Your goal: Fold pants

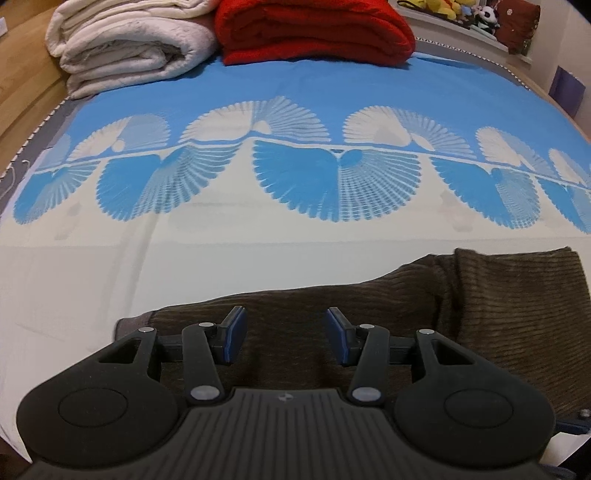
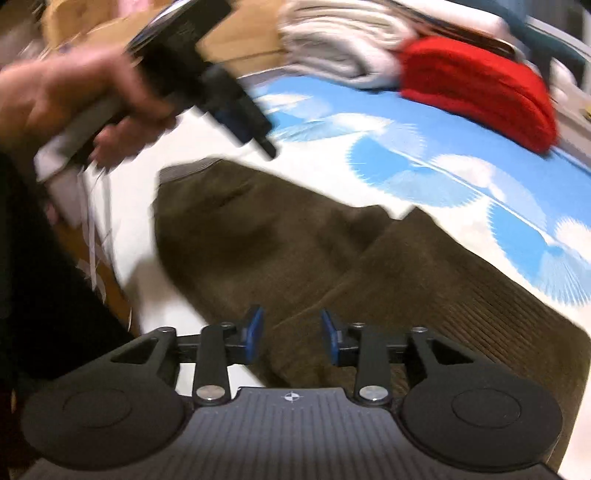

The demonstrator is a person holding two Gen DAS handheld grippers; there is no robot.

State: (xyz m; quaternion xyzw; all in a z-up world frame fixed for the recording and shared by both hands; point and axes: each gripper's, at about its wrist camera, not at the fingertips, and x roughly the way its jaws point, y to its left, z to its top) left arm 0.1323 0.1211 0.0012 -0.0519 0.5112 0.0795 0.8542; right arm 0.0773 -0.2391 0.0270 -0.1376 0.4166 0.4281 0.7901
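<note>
Brown corduroy pants [image 1: 369, 317] lie flat on the bed, folded over themselves, with the grey waistband [image 2: 184, 171] at the left end. In the right wrist view the pants [image 2: 314, 251] fill the middle. My left gripper [image 1: 284, 336] is open and empty, hovering just above the pants near the waistband end. It also shows in the right wrist view [image 2: 255, 136], held in a hand at the upper left, blurred. My right gripper [image 2: 291, 332] is open and empty above the folded leg part.
The bedsheet [image 1: 295, 85] is blue and white with a fan pattern. A folded white blanket [image 1: 125, 44] and a folded red blanket [image 1: 314, 29] lie at the far end. Plush toys [image 1: 461, 11] sit on a ledge behind. The wooden floor [image 1: 22, 81] is at left.
</note>
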